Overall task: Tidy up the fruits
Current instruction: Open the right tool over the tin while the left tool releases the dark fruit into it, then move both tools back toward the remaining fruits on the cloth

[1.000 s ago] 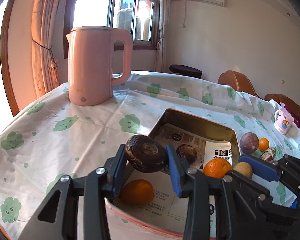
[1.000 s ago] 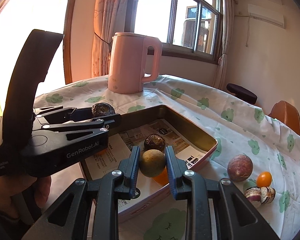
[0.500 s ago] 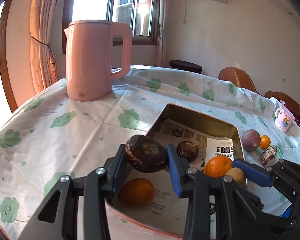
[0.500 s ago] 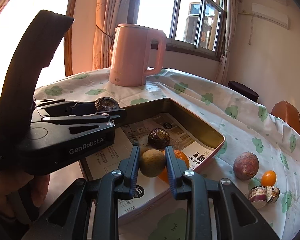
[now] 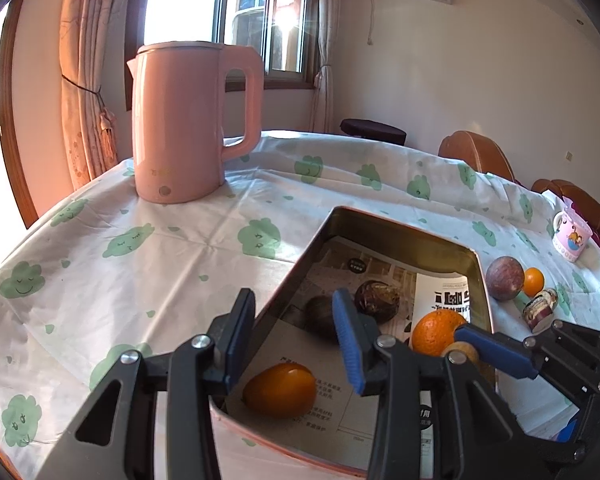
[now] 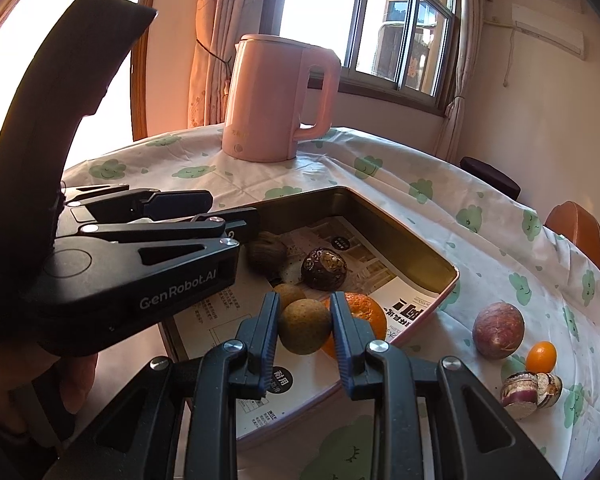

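Observation:
A metal tray [image 5: 399, 236] lined with printed paper holds several fruits. My left gripper [image 5: 292, 304] hangs open over the tray's left corner with nothing between its blue pads. Just beyond it a dull dark fruit [image 5: 319, 316] lies blurred in the tray beside a shinier dark fruit [image 5: 377, 302]. An orange [image 5: 435, 332] and a small orange fruit [image 5: 280, 388] also lie inside. My right gripper [image 6: 304, 308] is shut on a round brownish-green fruit [image 6: 304, 326] above the tray's near side, over the orange [image 6: 363, 312]. The left gripper [image 6: 232, 212] shows at the left there.
A pink kettle [image 5: 180, 128] stands at the back left on the cloud-print cloth. Right of the tray lie a purple fruit [image 6: 497, 330], a small orange fruit [image 6: 541, 356] and cut purple-white pieces [image 6: 529, 390]. A mug [image 5: 571, 238] and wooden chairs [image 5: 475, 152] are far right.
The left gripper let go of the dark fruit, which now lies in the tray beside the other dark one. The right gripper still holds its fruit and has barely shifted.

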Demonstrator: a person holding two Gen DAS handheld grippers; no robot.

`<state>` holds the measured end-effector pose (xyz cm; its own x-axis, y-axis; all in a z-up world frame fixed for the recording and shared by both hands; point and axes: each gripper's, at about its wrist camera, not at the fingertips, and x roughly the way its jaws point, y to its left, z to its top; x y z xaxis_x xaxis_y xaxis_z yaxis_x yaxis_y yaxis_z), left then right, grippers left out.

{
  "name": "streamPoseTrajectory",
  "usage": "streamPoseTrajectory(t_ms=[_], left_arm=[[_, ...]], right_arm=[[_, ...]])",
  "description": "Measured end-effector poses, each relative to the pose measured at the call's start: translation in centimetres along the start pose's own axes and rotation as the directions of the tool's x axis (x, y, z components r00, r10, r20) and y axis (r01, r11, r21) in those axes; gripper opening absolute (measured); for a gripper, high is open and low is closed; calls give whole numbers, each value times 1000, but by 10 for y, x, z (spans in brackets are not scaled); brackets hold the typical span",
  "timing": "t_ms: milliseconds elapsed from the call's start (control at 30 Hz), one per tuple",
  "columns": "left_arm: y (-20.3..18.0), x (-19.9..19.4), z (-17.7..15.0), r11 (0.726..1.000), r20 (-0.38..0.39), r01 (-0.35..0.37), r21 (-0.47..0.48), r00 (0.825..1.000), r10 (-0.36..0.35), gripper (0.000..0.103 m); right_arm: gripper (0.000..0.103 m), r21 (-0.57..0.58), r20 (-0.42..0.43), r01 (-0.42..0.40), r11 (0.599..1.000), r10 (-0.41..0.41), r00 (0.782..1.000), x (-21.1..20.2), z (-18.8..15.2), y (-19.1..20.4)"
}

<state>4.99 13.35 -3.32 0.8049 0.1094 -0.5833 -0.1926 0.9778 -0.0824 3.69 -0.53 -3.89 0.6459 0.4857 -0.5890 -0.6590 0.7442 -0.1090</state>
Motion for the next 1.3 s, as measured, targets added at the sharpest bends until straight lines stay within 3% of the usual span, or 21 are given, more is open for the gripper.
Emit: streamPoseTrajectory(t_ms=[100,133,167,233,367,467,667,833,1300], left_arm=[[0,-1,0,1000,9,-8,0,1000,8,57],[-1,-2,0,1000,17,-12,3,1000,12,70],[-1,-4,0,1000,28,-22,5,999,22,79],[-3,-10,0,999,60,-30,16,998,29,84],[-3,-18,-1,998,103,-55,14,993,53,84],[4,-21,-2,999,113,-44,-18,993,46,84],[6,-24,-3,998,119,-38,-58,992,45,84],[-9,-26,-6,999,124,-22,-38,992,26,87],[-17,-29,-7,999,134,-27,-18,991,29,95]], right_arm=[[28,-1,-5,0,1000,0,1000,1,0,0],[29,-3,-10,-1,1000,1,1000,2,0,1],[33,-6,-14,-3,1000,2,1000,2,0,1],[49,-11,-12,5,1000,-5,1000,2,0,3],[52,13,28,16,1000,-17,999,-7,-2,-4],[52,5,17,80,997,-80,997,-14,-9,-17],[52,117,1,195,974,-196,981,-38,-25,-86],[52,205,-48,239,949,-234,971,-42,-38,-127],[52,239,-169,232,943,-195,966,-12,-45,-145]])
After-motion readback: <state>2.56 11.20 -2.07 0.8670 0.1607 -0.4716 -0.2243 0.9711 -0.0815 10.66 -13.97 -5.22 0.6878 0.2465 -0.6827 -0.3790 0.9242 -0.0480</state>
